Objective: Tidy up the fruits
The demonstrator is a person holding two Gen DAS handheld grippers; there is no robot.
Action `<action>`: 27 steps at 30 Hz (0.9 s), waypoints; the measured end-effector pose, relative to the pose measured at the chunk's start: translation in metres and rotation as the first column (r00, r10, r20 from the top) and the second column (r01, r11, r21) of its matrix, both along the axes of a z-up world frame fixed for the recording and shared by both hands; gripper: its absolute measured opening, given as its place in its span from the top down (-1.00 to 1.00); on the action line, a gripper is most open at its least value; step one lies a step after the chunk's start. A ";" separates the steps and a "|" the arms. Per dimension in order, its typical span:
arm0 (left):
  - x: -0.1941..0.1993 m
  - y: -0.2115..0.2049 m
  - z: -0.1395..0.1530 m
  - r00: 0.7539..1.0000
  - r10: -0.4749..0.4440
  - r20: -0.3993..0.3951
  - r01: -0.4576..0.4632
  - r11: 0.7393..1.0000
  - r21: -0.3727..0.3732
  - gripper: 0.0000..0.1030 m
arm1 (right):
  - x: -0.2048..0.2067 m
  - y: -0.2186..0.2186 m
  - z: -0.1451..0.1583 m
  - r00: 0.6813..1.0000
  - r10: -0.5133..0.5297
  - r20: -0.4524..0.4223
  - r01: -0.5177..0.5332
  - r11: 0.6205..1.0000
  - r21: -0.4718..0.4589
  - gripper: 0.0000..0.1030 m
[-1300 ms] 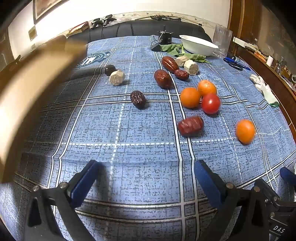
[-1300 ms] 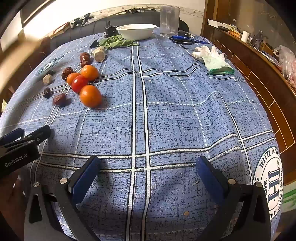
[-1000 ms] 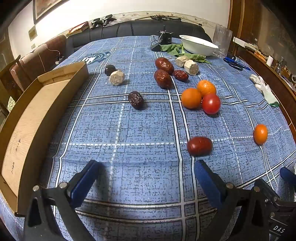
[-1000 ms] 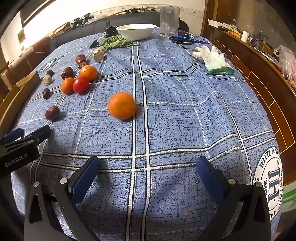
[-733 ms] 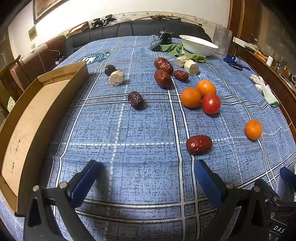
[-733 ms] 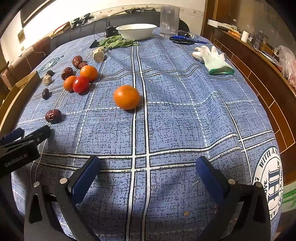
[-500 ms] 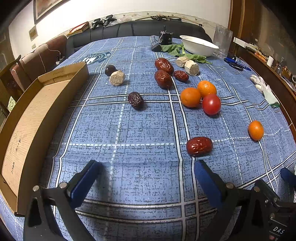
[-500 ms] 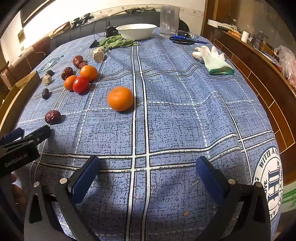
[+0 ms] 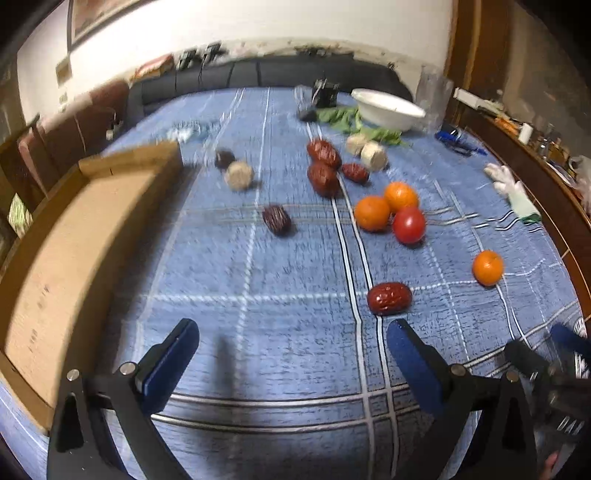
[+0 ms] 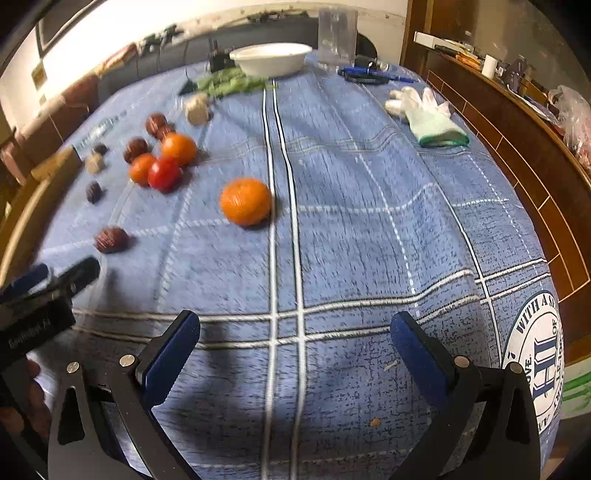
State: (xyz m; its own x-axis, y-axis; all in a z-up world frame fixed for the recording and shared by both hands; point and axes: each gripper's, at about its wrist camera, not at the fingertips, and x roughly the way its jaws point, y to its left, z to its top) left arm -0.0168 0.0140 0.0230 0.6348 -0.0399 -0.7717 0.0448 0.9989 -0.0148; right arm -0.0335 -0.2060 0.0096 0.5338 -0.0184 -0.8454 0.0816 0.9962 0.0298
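Note:
Fruit lies scattered on the blue checked tablecloth [image 9: 295, 354]. A red date [image 9: 389, 298] sits just ahead of my left gripper [image 9: 291, 354], which is open and holds nothing. Farther off two oranges [image 9: 372, 213] touch a red tomato [image 9: 408, 225], with more dates [image 9: 324, 179] and a dark one [image 9: 276, 220] behind. A lone orange [image 10: 245, 201] lies ahead and left of my right gripper [image 10: 295, 343], open and empty too; the same orange [image 9: 487, 267] shows at the right in the left wrist view. A cardboard tray [image 9: 70, 251] lies at the left.
A white bowl [image 10: 271, 59], green leaves [image 10: 229, 83], a clear cup [image 10: 338, 35] and pens [image 10: 373, 75] sit at the far end. White gloves [image 10: 428, 116] lie at the right near a wooden ledge [image 10: 517, 122]. Pale root chunks [image 9: 373, 157] lie among the dates.
The cardboard tray came to rest at the left. The lone orange rolled away from the fruit cluster toward the table's middle and settled. Both grippers have just shifted slightly, blurring the views.

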 end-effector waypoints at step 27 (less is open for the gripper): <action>-0.016 0.051 0.056 0.980 0.001 0.201 0.011 0.998 -0.060 -1.00 | -0.032 0.058 0.091 0.944 0.080 0.321 -0.051 0.994 -0.100 -1.00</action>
